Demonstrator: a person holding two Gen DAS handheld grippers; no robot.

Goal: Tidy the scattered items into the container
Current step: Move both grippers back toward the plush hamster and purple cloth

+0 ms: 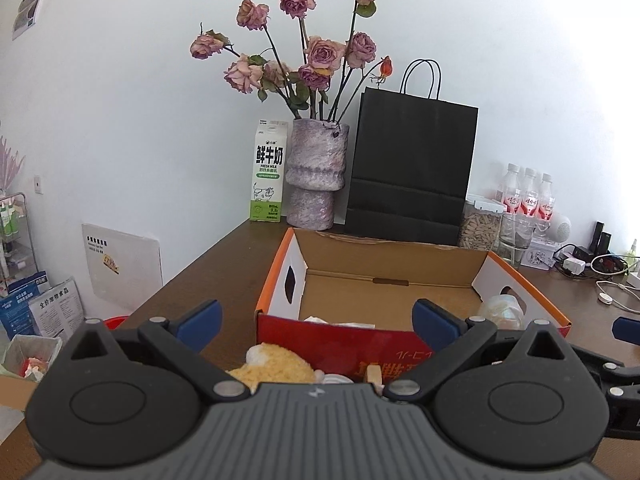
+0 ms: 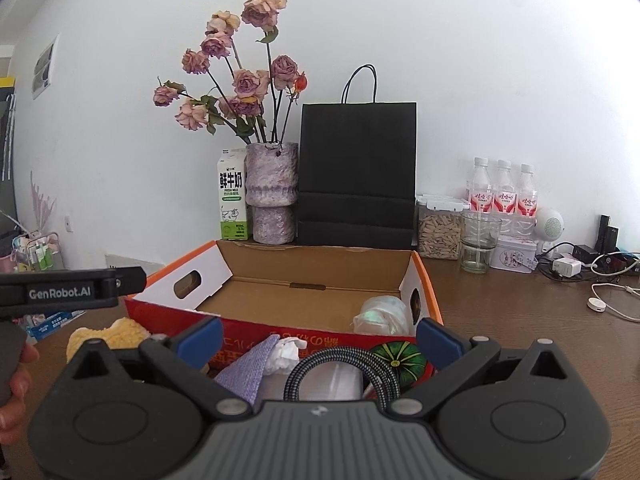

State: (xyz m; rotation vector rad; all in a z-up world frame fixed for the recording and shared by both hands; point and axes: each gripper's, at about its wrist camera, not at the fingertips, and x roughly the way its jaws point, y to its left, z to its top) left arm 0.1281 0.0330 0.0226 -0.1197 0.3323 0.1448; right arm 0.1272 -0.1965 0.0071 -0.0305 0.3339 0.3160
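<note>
An open cardboard box (image 1: 400, 276) (image 2: 320, 272) with red front and orange rim sits on the brown table; a crumpled clear bag (image 1: 500, 310) (image 2: 382, 316) lies in its right corner. In front of it lie a yellow plush toy (image 1: 272, 368) (image 2: 116, 332), a purple cloth (image 2: 248, 368), a white tissue (image 2: 286, 352), a braided grey cable (image 2: 340, 364) and a green pumpkin figure (image 2: 400, 358). My left gripper (image 1: 318, 320) is open above the plush. My right gripper (image 2: 320, 340) is open above the cable and cloth. Both hold nothing.
Behind the box stand a milk carton (image 1: 268, 176), a vase of dried roses (image 1: 316, 176), a black paper bag (image 1: 408, 168), a seed jar (image 2: 438, 228), a glass (image 2: 478, 242) and water bottles (image 2: 502, 192). Chargers and cables (image 2: 580, 264) lie at the right. A hand (image 2: 16, 392) holds the left gripper.
</note>
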